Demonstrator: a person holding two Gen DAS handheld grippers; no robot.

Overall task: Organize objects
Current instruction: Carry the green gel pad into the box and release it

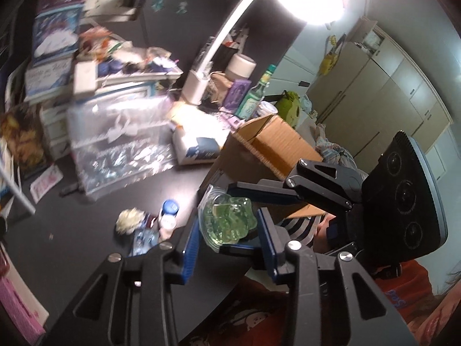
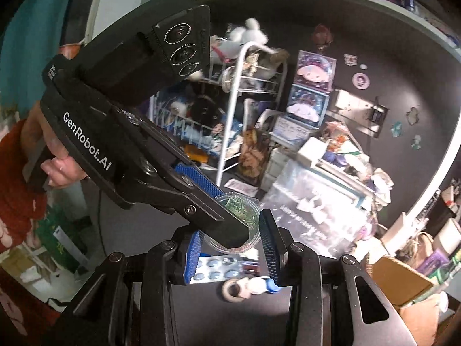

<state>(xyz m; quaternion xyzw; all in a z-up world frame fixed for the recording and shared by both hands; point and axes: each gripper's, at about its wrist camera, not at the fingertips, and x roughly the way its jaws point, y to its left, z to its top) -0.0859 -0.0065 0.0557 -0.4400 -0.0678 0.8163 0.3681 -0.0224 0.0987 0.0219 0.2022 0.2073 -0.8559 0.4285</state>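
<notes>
Two grippers met on one small clear tub [image 1: 227,219] of green gel, held in the air above the dark desk [image 1: 86,230], well clear of the clutter lying on it. The left gripper [image 1: 229,232] had its blue pads on either side of the tub at a narrow setting; its jaws had just been closing. They looked to be pressing on the plastic, though blur near the rim left me a little unsure. The right gripper [image 2: 230,239] was narrow too, and from its own camera the tub [image 2: 239,216] sat between its fingers, with the left gripper's black finger crossing over it.

This looked to me like a hand-over, or a two-handed hold, in the middle of sorting. Next, one gripper would need a firm hold before the other let go, then a place chosen for the tub; the open cardboard box [image 1: 268,147] just behind seemed a likely one.

The tub was shallow, round and see-through, its gel lumpy, glossy and pale green. I judged it light but slippery.
</notes>
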